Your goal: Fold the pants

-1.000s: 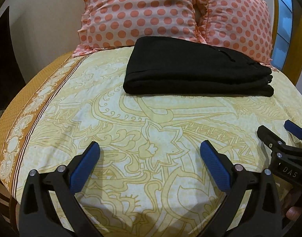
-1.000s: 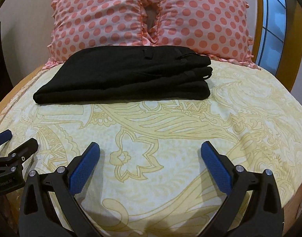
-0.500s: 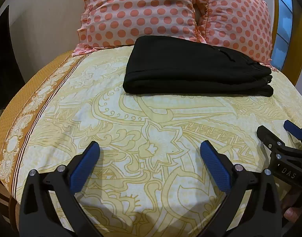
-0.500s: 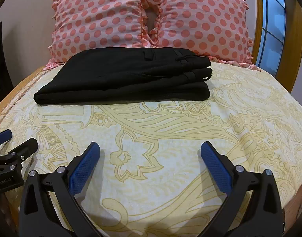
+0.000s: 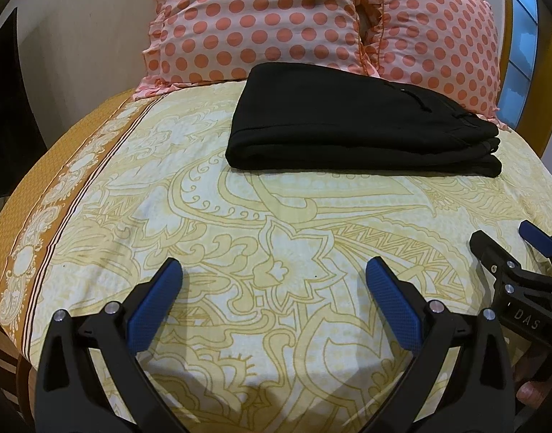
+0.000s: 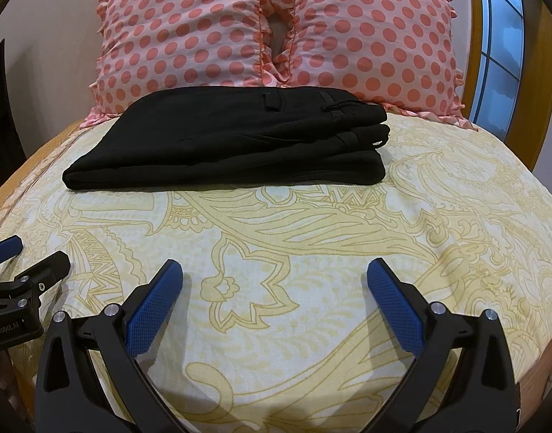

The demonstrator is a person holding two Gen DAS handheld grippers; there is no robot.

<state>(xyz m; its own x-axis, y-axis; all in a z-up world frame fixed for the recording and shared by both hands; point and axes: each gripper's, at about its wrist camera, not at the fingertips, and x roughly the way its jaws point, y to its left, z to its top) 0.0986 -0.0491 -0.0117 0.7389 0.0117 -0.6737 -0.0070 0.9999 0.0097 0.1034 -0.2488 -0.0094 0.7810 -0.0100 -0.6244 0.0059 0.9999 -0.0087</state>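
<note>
2 polka-dot pillows (image 6: pixel 276 32) | yellow bedsheet (image 6: pixel 312 238) | window (image 6: pixel 501 36) far R

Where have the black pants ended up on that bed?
The folded black pants lie at the far end of the bedspread, right against the two polka-dot pillows, well beyond both open grippers.

Pants (image 5: pixel 351 130) lie folded on the bedspread (image 5: pixel 276 223), toward the far end. Two pillows (image 6: pixel 276 32) stand side by side just behind, touching the pants' far edge. Left gripper (image 5: pixel 274 278) and right gripper (image 6: pixel 274 278) sit near the bed's front edge, well apart from the pants, left beside right.
</note>
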